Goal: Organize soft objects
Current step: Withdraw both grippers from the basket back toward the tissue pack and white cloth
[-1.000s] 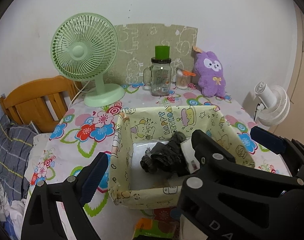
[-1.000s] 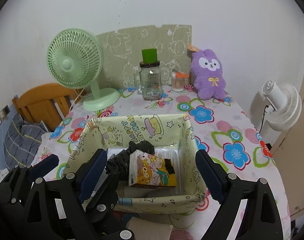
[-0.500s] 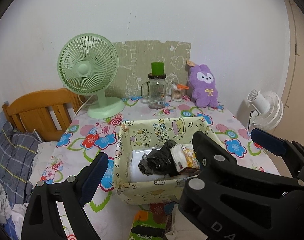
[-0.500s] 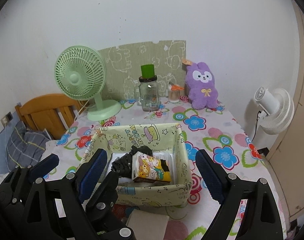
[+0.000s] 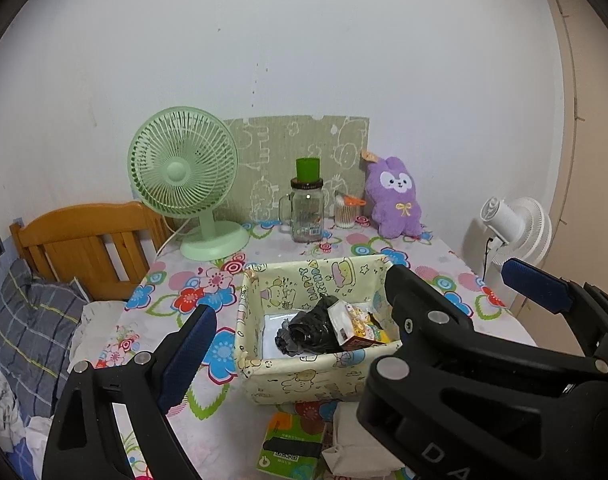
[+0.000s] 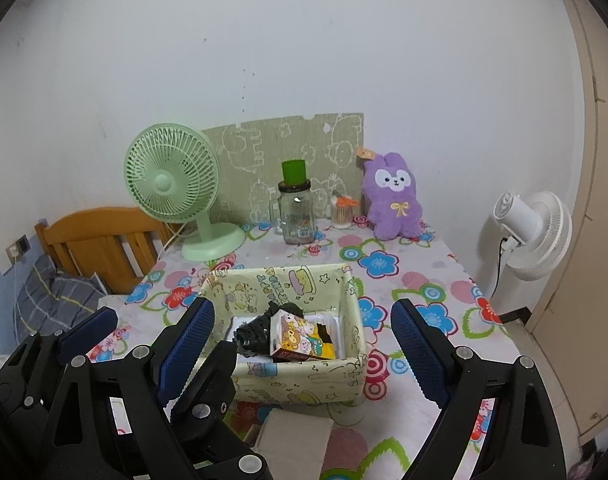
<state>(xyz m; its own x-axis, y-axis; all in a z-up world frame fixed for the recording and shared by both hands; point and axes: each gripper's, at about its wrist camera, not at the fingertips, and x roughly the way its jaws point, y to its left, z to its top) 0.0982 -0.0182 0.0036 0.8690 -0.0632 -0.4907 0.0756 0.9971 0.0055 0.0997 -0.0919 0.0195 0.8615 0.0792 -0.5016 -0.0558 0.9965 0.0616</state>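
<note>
We see both grippers raised above near table edge, aimed at yellow fabric box (image 6: 300, 380). Right gripper (image 6: 300, 328) jaws spread wide, nothing between. Left gripper (image 5: 296, 320) likewise spread, empty. Box centre-table, holding crumpled black bag (image 6: 254, 334) left and cartoon tissue pack (image 6: 300, 340) right, touching. Green pack (image 5: 292, 446) on table just near of box.

The right gripper (image 5: 451, 292) crosses the left wrist view and hides the near right corner of the fabric box (image 5: 300, 380) and part of the cartoon-printed packet (image 5: 355, 330) inside. At the bottom edge, the green packet (image 5: 290, 446) is cut off. The print on the jar (image 6: 296, 220) is too small to read.
</note>
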